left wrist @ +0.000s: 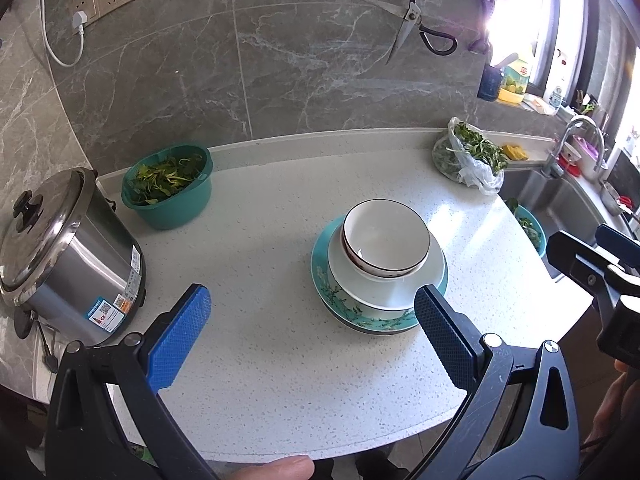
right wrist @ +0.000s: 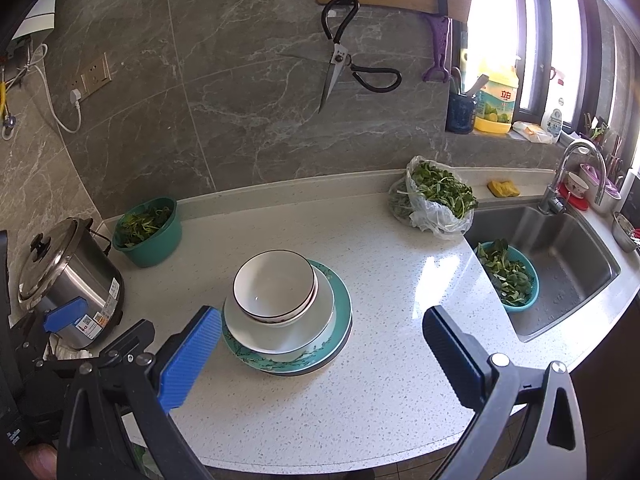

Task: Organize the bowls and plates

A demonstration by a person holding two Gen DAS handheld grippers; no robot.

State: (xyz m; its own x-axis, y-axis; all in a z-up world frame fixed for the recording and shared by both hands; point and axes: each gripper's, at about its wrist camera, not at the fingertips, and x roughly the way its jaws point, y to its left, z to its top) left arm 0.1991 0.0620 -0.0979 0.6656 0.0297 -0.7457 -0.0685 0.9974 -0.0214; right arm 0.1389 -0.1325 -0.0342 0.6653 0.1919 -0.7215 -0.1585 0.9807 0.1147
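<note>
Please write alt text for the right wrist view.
A bowl sits on stacked plates on a white counter, between the open right gripper's blue pads. A pot stands left, a sink right.

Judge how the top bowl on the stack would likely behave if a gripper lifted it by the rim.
The top bowl looks glazed and glossy, so its rim would probably be slippery between flat pads. It seems rigid ceramic, likely chipping if knocked against the white plate below. It sits off-centre on the stack, so a sideways nudge might slide it rather than tip it.
</note>
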